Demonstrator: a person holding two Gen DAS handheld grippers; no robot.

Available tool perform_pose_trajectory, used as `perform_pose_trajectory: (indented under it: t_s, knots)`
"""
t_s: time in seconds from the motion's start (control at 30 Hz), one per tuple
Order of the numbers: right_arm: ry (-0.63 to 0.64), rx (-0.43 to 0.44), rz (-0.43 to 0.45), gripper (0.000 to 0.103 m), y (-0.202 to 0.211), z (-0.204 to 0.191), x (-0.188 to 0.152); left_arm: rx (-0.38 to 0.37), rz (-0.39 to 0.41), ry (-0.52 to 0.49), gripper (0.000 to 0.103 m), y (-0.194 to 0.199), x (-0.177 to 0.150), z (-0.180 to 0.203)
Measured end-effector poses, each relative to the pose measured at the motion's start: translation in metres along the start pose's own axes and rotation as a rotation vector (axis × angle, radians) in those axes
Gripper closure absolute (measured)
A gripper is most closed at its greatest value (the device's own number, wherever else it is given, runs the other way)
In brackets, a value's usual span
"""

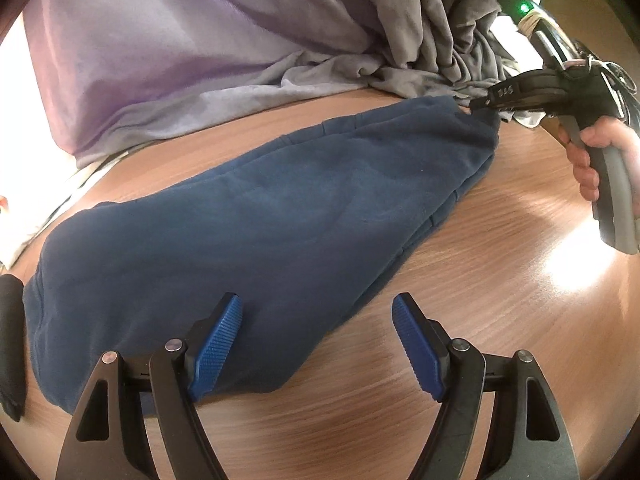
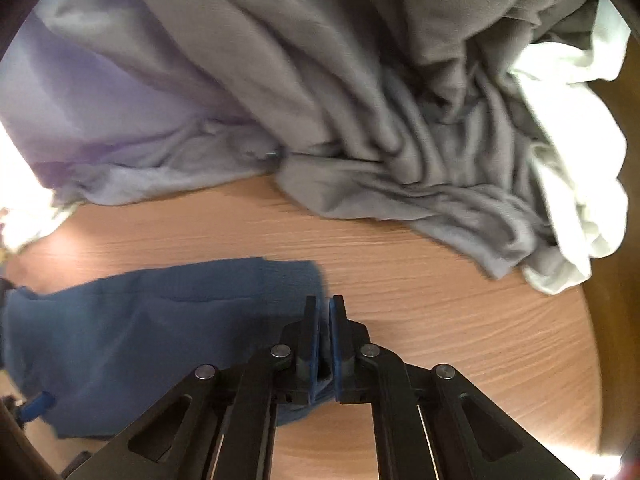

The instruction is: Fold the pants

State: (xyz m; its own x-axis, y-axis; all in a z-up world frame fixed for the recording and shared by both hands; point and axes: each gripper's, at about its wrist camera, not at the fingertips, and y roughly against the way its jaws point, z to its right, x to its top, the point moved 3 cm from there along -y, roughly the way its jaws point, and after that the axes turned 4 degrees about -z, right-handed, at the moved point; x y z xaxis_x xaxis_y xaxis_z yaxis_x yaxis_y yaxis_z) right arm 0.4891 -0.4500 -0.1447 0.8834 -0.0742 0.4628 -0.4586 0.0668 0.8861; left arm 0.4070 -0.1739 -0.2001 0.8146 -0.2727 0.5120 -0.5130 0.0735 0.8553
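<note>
Blue pants (image 1: pixel 256 208) flat on wooden worktop (image 1: pixel 460 280), long axis running from left gripper (image 1: pixel 316 344), jaws spread and empty over near end, to right gripper (image 2: pixel 324 320), jaws pinching far corner. Right wrist view alone showing cloth in that pinch.

Wood-grain table (image 1: pixel 460 360) — glare patch, heaped grey cloth (image 2: pixel 380 100) behind.
</note>
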Motion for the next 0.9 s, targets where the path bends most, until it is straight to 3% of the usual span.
perform_pose_trajectory:
  t_s: [0.1,0.17,0.23,0.33,0.53,0.7,0.9]
  knots:
    - [-0.005,-0.011,0.042,0.096,0.006,0.010,0.001,0.002,0.002,-0.004,0.026,0.000,0.002,0.003]
    - [-0.005,-0.007,0.074,0.088,0.017,0.013,-0.001,0.000,0.016,-0.006,0.026,0.005,0.003,0.004]
    - [-0.009,0.024,0.110,0.063,0.033,0.014,-0.005,0.010,0.034,-0.008,0.026,0.010,0.005,0.004]
    - [-0.003,0.105,0.146,0.063,0.050,0.010,-0.015,0.031,0.042,-0.004,0.026,0.014,0.006,0.002]
    - [0.025,0.136,0.066,0.063,0.031,-0.001,-0.029,0.072,0.011,0.041,0.026,0.008,0.002,-0.015]
    - [0.037,0.017,-0.016,0.063,0.002,0.006,-0.031,0.079,-0.020,0.063,0.026,0.002,-0.005,-0.020]
    - [0.010,-0.011,-0.025,0.063,-0.001,0.014,-0.033,0.070,-0.064,0.072,0.026,-0.002,-0.010,-0.020]
